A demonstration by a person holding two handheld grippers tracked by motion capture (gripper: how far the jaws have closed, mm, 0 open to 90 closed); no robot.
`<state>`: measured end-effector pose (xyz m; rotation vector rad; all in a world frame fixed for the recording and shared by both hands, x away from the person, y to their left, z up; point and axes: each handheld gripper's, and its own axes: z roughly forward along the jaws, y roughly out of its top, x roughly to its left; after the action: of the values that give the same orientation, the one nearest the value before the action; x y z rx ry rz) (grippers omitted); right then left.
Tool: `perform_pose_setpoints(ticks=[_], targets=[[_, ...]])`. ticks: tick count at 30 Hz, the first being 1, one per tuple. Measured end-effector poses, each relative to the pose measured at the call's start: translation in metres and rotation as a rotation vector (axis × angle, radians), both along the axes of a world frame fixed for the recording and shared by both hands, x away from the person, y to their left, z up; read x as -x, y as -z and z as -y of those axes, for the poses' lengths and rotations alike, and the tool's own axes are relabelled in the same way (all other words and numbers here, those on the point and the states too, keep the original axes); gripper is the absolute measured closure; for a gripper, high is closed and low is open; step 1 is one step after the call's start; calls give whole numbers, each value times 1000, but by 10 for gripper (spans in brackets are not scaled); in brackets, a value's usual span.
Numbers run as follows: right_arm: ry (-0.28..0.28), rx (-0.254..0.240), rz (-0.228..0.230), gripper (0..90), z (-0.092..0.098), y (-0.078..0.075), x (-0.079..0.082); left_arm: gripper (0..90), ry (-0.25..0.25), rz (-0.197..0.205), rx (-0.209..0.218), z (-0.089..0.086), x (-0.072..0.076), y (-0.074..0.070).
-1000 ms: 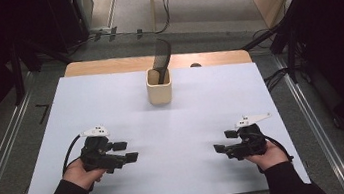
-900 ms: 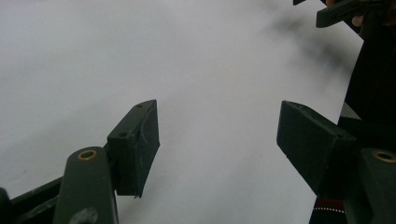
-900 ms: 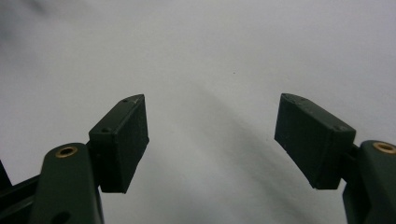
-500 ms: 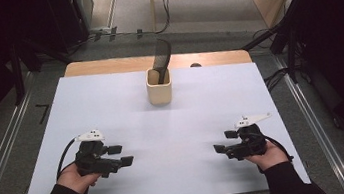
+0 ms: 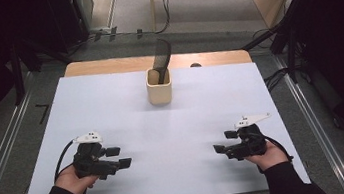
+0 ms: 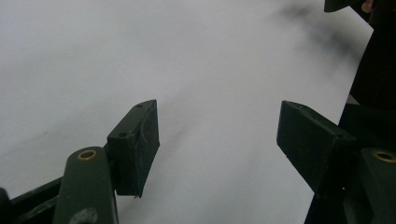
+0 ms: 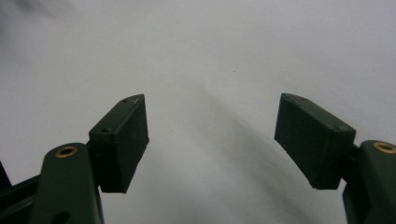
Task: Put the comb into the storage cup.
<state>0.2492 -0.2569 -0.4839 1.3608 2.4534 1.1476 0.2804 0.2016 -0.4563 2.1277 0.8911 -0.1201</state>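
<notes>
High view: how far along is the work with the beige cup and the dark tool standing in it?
Nothing looks done: the dark tool stands in the beige cup at the table's far side. Nothing is in hand; the left gripper and right gripper are open and empty near the front edge. Reaching and grasping remain.

Table [image 5: 105,65]: wooden top, visible as a strip along the far edge. A white sheet [image 5: 166,143] covers nearly the whole top. A beige cup [image 5: 159,87] stands upright on the sheet, at the far centre; a dark tool [image 5: 160,60] leans inside it, projecting above the rim
</notes>
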Motion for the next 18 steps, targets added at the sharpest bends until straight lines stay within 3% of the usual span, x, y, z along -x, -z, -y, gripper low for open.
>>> perform_pose_setpoints(ticks=[18], targets=[[-2, 1, 0, 242, 0, 0, 0, 293, -8, -15, -4, 0, -1, 2]])
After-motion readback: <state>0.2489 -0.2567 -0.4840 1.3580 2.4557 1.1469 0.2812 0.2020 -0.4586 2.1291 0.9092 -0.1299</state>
